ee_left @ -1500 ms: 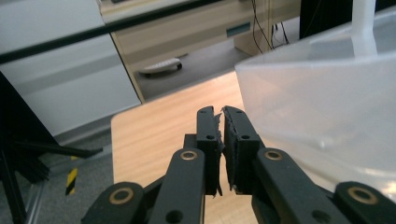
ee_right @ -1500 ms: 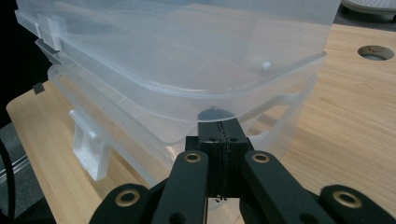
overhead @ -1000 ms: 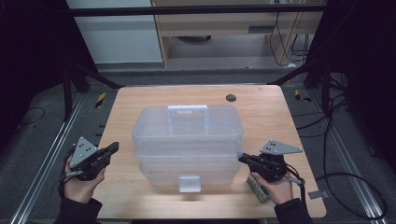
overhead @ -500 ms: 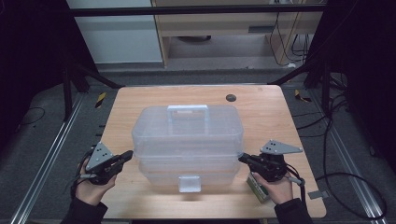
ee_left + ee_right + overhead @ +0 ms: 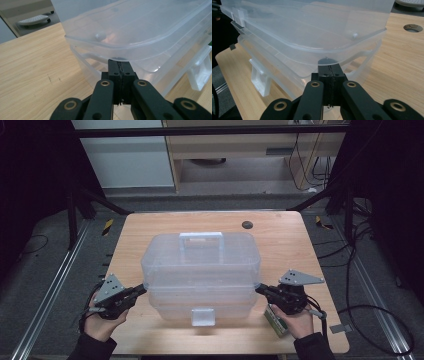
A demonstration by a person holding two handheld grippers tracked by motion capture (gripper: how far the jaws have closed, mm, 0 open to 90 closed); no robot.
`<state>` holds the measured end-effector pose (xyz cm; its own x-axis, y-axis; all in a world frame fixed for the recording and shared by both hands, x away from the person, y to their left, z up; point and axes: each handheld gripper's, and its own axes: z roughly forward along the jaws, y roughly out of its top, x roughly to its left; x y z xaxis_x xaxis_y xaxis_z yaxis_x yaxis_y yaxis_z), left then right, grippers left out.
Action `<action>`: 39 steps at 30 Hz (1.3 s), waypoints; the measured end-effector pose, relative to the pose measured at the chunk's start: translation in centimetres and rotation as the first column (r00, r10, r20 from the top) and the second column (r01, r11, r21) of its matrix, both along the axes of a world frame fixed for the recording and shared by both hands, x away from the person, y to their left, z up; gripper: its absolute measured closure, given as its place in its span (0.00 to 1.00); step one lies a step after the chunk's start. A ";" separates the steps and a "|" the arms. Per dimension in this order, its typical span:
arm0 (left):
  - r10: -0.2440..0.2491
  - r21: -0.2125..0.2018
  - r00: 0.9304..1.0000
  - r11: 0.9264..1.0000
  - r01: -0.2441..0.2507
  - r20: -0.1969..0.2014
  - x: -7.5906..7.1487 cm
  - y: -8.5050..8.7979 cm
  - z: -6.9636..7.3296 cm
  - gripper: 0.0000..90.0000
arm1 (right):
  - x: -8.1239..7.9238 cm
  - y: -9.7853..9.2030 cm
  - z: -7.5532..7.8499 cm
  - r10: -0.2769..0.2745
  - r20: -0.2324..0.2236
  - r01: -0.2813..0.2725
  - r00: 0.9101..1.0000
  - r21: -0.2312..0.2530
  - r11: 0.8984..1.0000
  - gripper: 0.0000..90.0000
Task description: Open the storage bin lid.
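at the near edge of the table (image 5: 150, 227), a hand holds a gripper at each end of the clear plastic box (image 5: 200, 270), which sits mid-table with its white latch (image 5: 203, 316) facing near. both tips tuck under the lid's rim, likely to lift the lid from both ends at once. the left gripper (image 5: 142, 290) has its jaws pressed fully together, gripping nothing, its tip touching the rim. the right gripper (image 5: 259, 289) matches it. a small green pack (image 5: 275, 320) lies beneath the right hand. farther off, a dark hole (image 5: 247, 224) marks the tabletop.
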<state>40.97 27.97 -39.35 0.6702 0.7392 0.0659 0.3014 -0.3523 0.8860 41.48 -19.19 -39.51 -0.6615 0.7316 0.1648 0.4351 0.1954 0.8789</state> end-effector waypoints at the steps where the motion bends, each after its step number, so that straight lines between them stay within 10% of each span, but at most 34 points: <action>1: 0.001 -0.004 1.000 1.000 -0.001 0.003 0.0 0.0 0.0 0.99 | 0.0 0.0 0.0 -0.002 0.003 0.002 1.000 0.001 1.000 1.00; 39: 0.037 -0.068 0.997 0.997 -0.032 0.068 1.7 -0.9 2.3 0.99 | 2.1 0.5 2.7 -0.003 0.065 0.000 0.998 0.041 0.999 1.00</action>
